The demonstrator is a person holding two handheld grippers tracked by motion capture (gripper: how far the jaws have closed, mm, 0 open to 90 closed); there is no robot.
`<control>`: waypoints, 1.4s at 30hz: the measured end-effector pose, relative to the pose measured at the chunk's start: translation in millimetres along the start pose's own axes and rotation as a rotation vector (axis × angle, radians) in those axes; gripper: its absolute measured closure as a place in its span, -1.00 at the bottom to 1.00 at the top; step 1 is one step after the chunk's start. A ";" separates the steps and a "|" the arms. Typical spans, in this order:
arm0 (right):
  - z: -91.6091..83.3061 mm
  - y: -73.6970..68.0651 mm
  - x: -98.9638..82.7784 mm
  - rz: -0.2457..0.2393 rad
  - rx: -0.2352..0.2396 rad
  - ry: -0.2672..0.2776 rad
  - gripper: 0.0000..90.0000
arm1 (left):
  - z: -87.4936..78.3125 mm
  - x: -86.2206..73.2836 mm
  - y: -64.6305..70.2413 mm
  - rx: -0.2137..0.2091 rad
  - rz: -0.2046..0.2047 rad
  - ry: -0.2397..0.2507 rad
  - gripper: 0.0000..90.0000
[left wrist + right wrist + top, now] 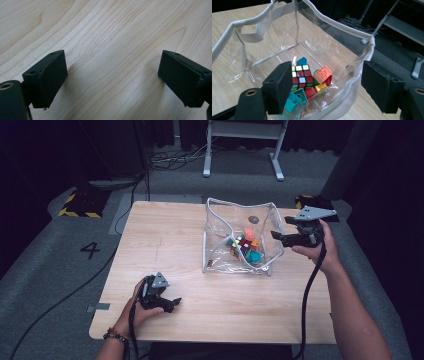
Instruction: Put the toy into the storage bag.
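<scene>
Clear pouch (240, 237) is standing open on the far-right part of the counter (200, 300), with its white-trimmed rim (352, 30) facing upward. Inside the pouch, a puzzle cube (301, 76) is lying on the bottom, and an orange brick (325, 73), a teal brick (294, 98), a red brick (310, 92) and a yellow brick (320, 87) are lying just beside the cube.

The right gripper (292, 234) is being held at the pouch's right rim, above the counter. Its jaws are being kept released and wide apart; in the right gripper view, the near wall of the pouch is passing between them, and neither pad is pressing on it. Nothing is being grasped.

The left gripper (167, 304) is being rested on the counter, well apart from the pouch, toward the near-left corner. Its jaws are likewise being kept released, with bare wood between them in the left gripper view (112, 75).
</scene>
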State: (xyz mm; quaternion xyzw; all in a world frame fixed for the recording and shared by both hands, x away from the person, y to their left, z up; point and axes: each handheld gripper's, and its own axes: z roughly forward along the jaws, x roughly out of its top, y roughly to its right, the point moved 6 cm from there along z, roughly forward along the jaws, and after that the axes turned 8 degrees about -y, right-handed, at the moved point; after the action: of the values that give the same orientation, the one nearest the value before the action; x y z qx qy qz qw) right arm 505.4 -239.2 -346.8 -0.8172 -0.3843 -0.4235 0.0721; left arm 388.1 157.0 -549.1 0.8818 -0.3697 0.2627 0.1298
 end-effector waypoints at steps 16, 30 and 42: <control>-25.5 -11.4 -20.1 -0.005 0.006 0.060 -0.40 | -0.1 0.0 0.0 -0.001 0.000 -0.001 -0.80; -39.4 -20.6 -50.2 0.009 0.035 0.090 -0.41 | 0.0 0.0 0.0 0.000 0.000 0.000 -0.80; -37.4 -25.0 -80.0 0.013 0.036 0.067 -0.41 | 0.0 0.0 0.0 0.000 0.000 0.000 -0.80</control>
State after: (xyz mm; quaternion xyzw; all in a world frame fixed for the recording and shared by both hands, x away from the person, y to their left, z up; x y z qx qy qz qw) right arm 436.7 -283.7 -388.2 -0.8036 -0.3840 -0.4431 0.1024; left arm 388.1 157.0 -549.2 0.8818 -0.3696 0.2626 0.1299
